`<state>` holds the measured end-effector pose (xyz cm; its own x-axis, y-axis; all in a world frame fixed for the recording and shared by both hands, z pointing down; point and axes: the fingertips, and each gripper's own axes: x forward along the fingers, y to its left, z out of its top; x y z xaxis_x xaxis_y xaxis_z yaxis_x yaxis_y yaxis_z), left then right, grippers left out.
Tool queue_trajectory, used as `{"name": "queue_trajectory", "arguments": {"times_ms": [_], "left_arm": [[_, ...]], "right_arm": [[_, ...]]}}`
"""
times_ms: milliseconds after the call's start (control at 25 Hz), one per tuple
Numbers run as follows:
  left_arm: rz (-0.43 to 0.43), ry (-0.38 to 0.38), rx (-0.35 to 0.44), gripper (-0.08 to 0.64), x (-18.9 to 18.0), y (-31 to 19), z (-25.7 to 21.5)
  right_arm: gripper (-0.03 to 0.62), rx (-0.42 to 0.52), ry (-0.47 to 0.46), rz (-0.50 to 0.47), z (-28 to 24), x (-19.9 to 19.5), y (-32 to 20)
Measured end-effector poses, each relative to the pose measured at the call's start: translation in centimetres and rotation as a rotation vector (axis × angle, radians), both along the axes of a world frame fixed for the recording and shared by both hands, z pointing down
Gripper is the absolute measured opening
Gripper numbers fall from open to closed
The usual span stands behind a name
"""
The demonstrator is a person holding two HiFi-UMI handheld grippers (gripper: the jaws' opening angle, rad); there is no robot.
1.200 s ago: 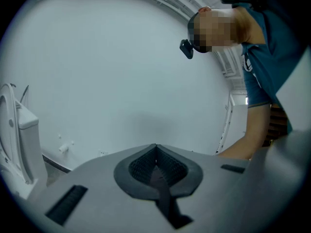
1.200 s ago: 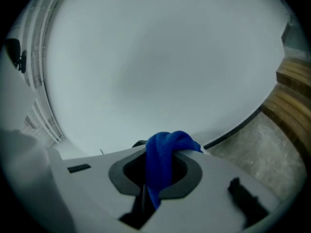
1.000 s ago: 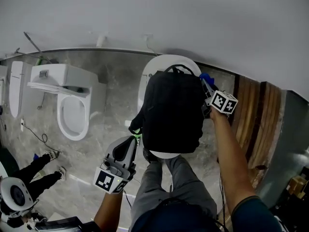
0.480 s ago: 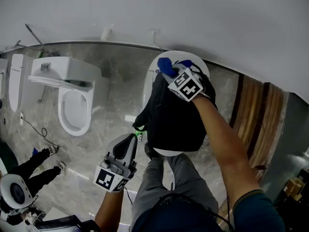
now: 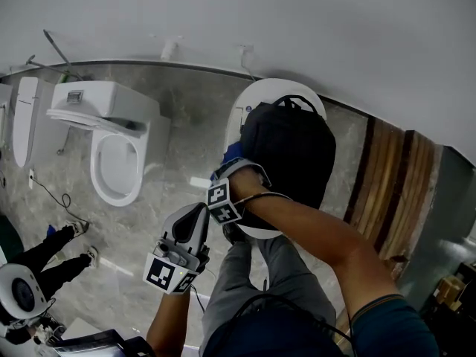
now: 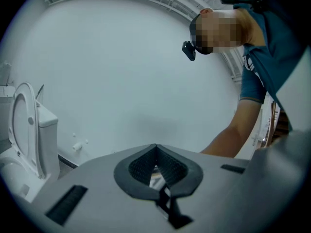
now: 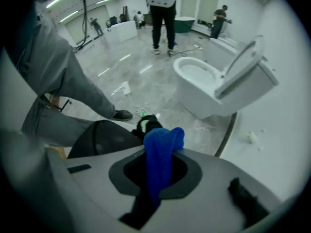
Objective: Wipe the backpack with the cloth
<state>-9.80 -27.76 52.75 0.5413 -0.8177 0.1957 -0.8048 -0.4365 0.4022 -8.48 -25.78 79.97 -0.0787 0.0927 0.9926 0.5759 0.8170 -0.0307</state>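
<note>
Backpack (image 5: pixel 288 158): black, laid flat across white seat (image 5: pixel 249 103), covering all but its rim, ready for wiping. Cloth (image 7: pixel 160 144): blue, clamped in right gripper (image 5: pixel 236 166), pressed at backpack's left edge. Left gripper (image 5: pixel 202 216): jaws together on nothing, held clear below the seat.

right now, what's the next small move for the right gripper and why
Probably drag the right gripper rightward across the backpack: its jaws are shut on the blue cloth, which sits at the backpack's left edge.
</note>
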Motion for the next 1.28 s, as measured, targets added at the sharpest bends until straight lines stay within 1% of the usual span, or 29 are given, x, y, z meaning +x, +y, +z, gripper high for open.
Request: {"name": "queue_trajectory", "arguments": {"times_ms": [80,160,240,320,360,400,440,560,600,720,840,880,960,1040,1160,1200,1240,1280], "left_arm": [[-0.003,0.001,0.004,0.003,-0.3,0.3,0.0],[-0.004,0.001,0.001,0.003,-0.7,0.6,0.2],[-0.004,0.001,-0.002,0.003,-1.0,0.9,0.4],[-0.003,0.002,-0.004,0.003,-1.1,1.1,0.5],[-0.001,0.002,-0.006,0.003,-1.2,1.2,0.6],[0.001,0.002,-0.008,0.003,-1.2,1.3,0.7],[0.004,0.003,-0.009,0.003,-1.1,1.4,0.7],[0.012,0.002,-0.010,0.003,-0.8,1.5,0.6],[0.016,0.002,-0.011,0.003,-0.6,1.6,0.6],[0.028,0.015,-0.006,0.003,-0.1,1.6,0.4],[0.041,0.032,0.003,0.003,0.6,1.2,0.0],[0.047,0.024,0.000,0.003,0.7,1.2,0.2],[0.057,0.012,-0.006,0.003,1.0,1.2,0.6],[0.064,0.014,-0.007,0.003,1.4,1.1,0.6],[0.073,0.016,-0.007,0.003,2.0,0.8,0.7],[0.075,0.017,-0.007,0.003,2.2,0.7,0.7],[0.076,0.017,-0.007,0.003,2.3,0.6,0.7],[0.077,0.018,-0.007,0.003,2.4,0.5,0.7]], "right_arm": [[0.029,-0.001,0.054,-0.093,1.4,1.0,4.5],[0.028,-0.015,0.083,-0.140,2.4,1.7,8.8],[0.029,-0.045,0.094,-0.150,2.8,1.9,12.7],[0.029,-0.017,0.069,-0.143,2.9,1.6,14.7],[0.029,0.004,0.033,-0.112,2.8,1.0,14.9],[0.029,0.013,-0.015,-0.060,2.4,0.4,14.7],[0.029,0.002,-0.066,0.012,1.7,-0.3,14.4],[0.028,-0.098,-0.184,0.279,-0.9,-0.7,13.5],[0.029,-0.115,-0.217,0.343,-1.6,-0.2,13.3],[0.029,-0.149,-0.295,0.503,-2.9,2.7,13.2],[0.029,-0.183,-0.346,0.655,-4.0,6.2,13.7],[0.029,-0.192,-0.356,0.717,-4.4,7.5,13.7],[0.029,-0.205,-0.367,0.871,-4.9,10.4,13.4],[0.029,-0.189,-0.370,1.029,-5.1,14.1,12.7],[0.029,-0.087,-0.371,1.228,-5.4,20.2,10.9],[0.029,-0.043,-0.379,1.271,-5.6,21.8,10.2],[0.029,-0.004,-0.395,1.294,-5.9,22.9,9.5],[0.028,0.023,-0.418,1.289,-6.3,23.2,8.8]]}}
